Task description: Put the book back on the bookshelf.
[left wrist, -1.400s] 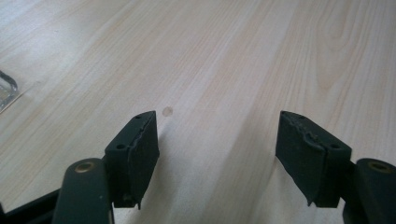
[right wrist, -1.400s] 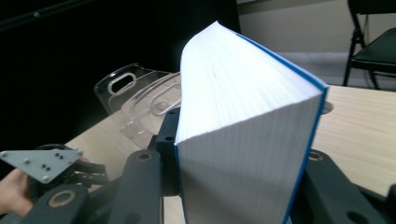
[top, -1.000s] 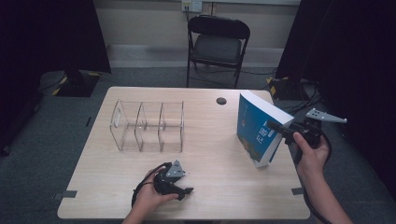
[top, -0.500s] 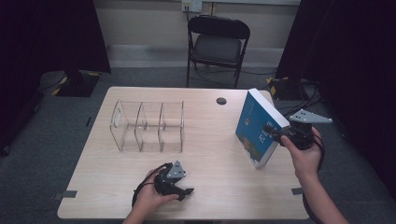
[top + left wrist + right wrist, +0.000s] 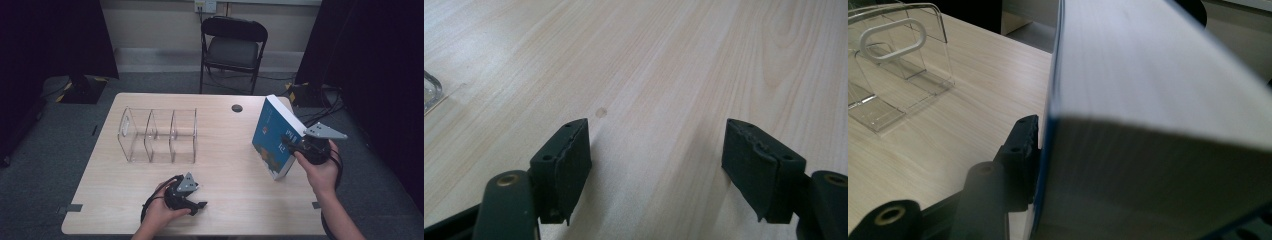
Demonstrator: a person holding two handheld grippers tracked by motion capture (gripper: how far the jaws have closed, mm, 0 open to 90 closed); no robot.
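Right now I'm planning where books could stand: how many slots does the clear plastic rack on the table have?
3. The clear plastic divider rack shows a left slot, a middle slot and a right slot, side by side; none holds the blue book.

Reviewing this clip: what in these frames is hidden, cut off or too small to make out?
- Right gripper, right gripper view: its far jaw is hidden behind the thick blue-covered book it clamps.
- Blue book's cover print, high view: too small to read.
- Clear plastic three-slot file organizer, left gripper view: cut off by the left edge, a corner shows.
- Left gripper, high view: the hand covers its jaws; its own view shows them open above the light wooden table.
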